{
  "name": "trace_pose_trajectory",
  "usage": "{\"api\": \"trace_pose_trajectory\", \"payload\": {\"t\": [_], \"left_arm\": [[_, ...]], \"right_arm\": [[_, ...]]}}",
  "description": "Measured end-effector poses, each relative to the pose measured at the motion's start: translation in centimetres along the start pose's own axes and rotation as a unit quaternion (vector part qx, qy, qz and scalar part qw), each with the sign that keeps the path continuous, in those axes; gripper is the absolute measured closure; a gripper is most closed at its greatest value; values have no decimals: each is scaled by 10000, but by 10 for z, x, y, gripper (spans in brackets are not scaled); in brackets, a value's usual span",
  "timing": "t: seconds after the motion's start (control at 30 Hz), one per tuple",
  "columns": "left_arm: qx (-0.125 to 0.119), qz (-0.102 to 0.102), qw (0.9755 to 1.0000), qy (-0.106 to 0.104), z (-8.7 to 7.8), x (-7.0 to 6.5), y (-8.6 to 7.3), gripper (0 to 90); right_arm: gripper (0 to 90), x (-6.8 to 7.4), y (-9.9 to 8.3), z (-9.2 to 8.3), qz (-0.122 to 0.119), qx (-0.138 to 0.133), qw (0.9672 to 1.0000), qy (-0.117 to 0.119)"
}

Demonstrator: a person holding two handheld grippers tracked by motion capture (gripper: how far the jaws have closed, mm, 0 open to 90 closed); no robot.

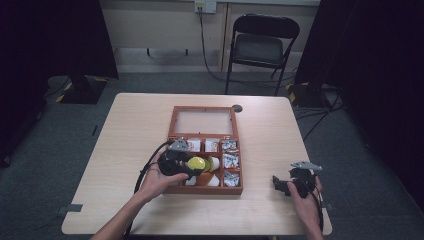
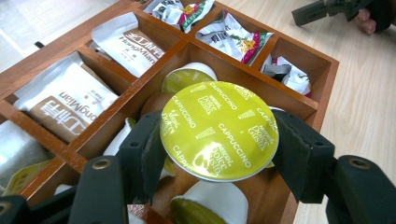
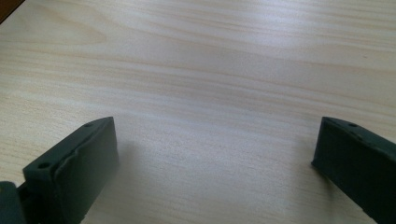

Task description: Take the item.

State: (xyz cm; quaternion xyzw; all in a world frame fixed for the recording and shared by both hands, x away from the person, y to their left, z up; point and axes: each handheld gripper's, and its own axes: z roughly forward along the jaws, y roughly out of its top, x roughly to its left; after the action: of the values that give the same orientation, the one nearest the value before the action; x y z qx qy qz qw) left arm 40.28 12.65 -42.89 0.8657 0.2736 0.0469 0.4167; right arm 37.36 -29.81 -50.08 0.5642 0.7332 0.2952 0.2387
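Item: cappuccino capsule (image 2: 218,129), yellow-green foil lid, being held edge to edge in the left tongs (image 2: 219,154) above the wooden compartment box's (image 1: 173,119) large capsule compartment, near the desk's (image 1: 135,125) front edge.

Right tongs (image 3: 215,154): being held wide, empty, by the front-right corner.

Step judged: capsule being lifted out or put in, undetermined; a steady grip is called for next.

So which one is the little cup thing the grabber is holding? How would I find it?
Look at the wooden box in the middle of the table. Over its big compartment, the left gripper pinches a coffee capsule between its black jaws. Other capsules lie loose in the box below; this one is raised, its round yellow-green lid reading CAPPUCCINO.
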Motion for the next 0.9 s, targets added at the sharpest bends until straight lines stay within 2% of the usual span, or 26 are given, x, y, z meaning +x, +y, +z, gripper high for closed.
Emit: {"api": "trace_pose_trajectory", "payload": {"t": [0.17, 0.27, 0.43, 0.9], "left_arm": [[-61, -2, 10000, -15, -7, 4, 0, 380], [-87, -67, 9999, 22, -9, 6, -1, 380], [-120, -30, 9999, 72, -17, 8, 0, 380], [-350, -118, 9991, 207, -39, 18, -1, 380]], "right_arm": [[0, 0, 0, 0, 0, 0, 10000, 1], [0, 0, 0, 0, -1, -1, 10000, 0], [0, 0, 0, 0, -2, 2, 10000, 6], [0, 0, 0, 0, -4, 2, 10000, 5]]}}
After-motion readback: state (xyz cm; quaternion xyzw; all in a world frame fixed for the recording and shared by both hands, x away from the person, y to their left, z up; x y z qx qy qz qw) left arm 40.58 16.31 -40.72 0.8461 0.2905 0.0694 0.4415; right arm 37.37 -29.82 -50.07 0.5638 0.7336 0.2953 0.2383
